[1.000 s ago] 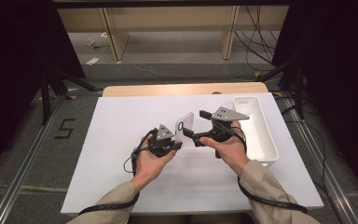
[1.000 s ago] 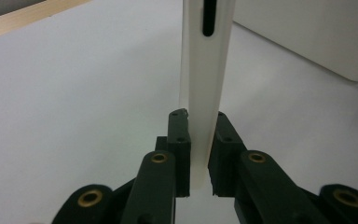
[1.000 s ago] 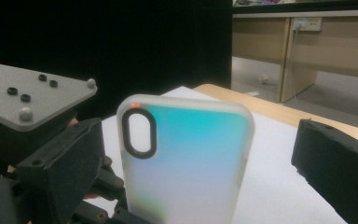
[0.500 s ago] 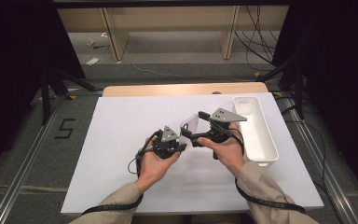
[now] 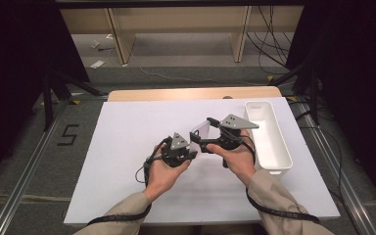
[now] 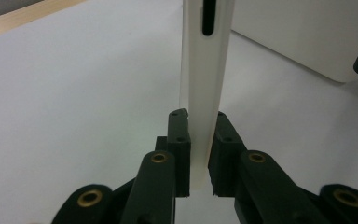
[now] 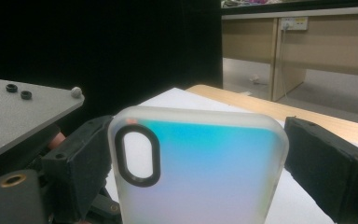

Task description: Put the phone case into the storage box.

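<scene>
A frosted, round-cornered phone case is clenched edgewise by the left gripper at table centre; the right gripper's jaws, just closing, flank it unpressed, the white tray at three o'clock

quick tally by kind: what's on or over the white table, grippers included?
Grippers: 2 (left gripper, right gripper)
Phone case: 1
White tray: 1
Total: 4
</scene>
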